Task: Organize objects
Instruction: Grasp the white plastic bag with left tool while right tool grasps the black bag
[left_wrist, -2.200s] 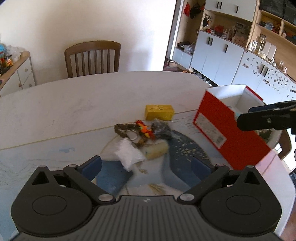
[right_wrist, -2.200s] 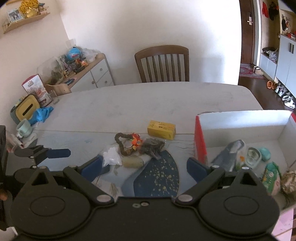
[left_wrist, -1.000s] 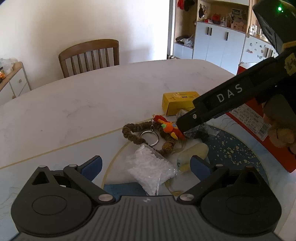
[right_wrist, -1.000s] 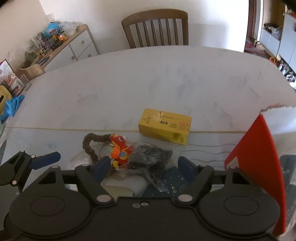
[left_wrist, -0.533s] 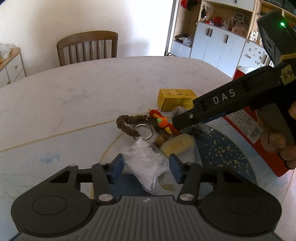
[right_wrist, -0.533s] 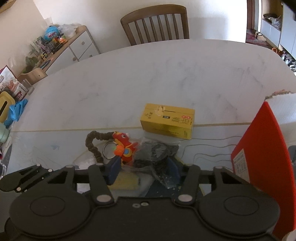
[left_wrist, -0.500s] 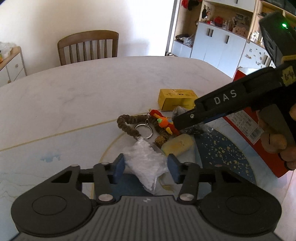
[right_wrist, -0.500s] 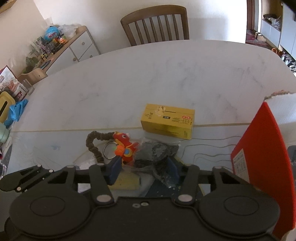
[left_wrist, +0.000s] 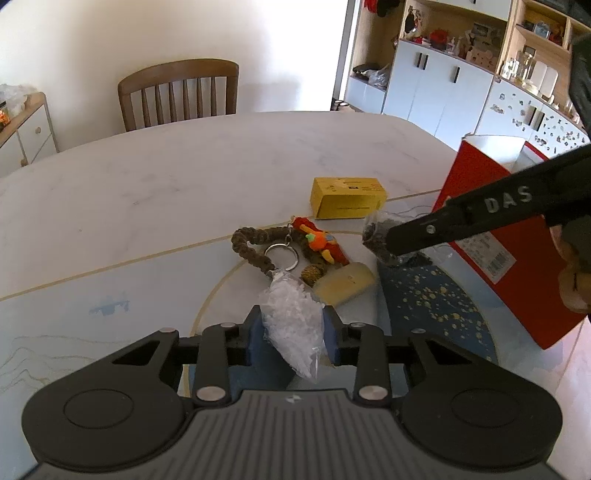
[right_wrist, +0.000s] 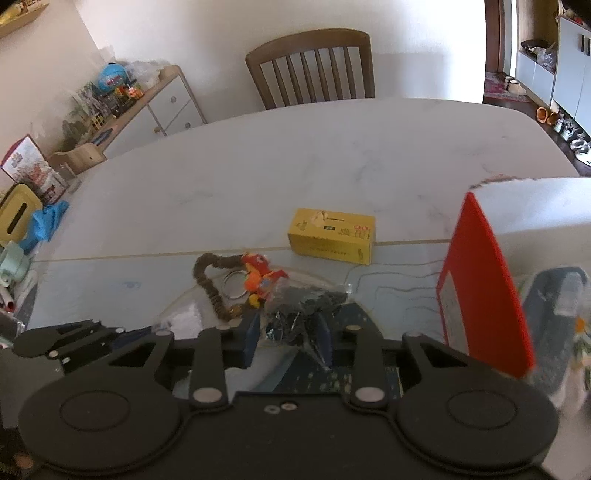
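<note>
In the left wrist view my left gripper (left_wrist: 291, 336) has its jaws closing on a clear bag of white crystals (left_wrist: 291, 325), and the blue pads press its sides. My right gripper (right_wrist: 288, 334) is shut on a clear bag of dark bits (right_wrist: 301, 312), held just above the table. In the left wrist view that dark bag (left_wrist: 376, 236) hangs at the right gripper's tip. A keychain with a brown cord and a red-orange toy (left_wrist: 317, 240), a pale yellow oblong piece (left_wrist: 345, 282) and a yellow box (left_wrist: 349, 197) lie on the table mat. The red box (right_wrist: 480, 288) stands open at the right.
The marble table (left_wrist: 184, 173) stretches back to a wooden chair (left_wrist: 179, 92). A sideboard with toys (right_wrist: 147, 107) stands at the left, white cupboards (left_wrist: 443, 85) at the right. A hand (left_wrist: 572, 288) holds the right gripper next to the red box (left_wrist: 517, 266), which holds several items.
Both grippers' jaws have closed, the left on the white crystal bag, the right on the dark bag. The right gripper has lifted its bag off the table, away from the toy.
</note>
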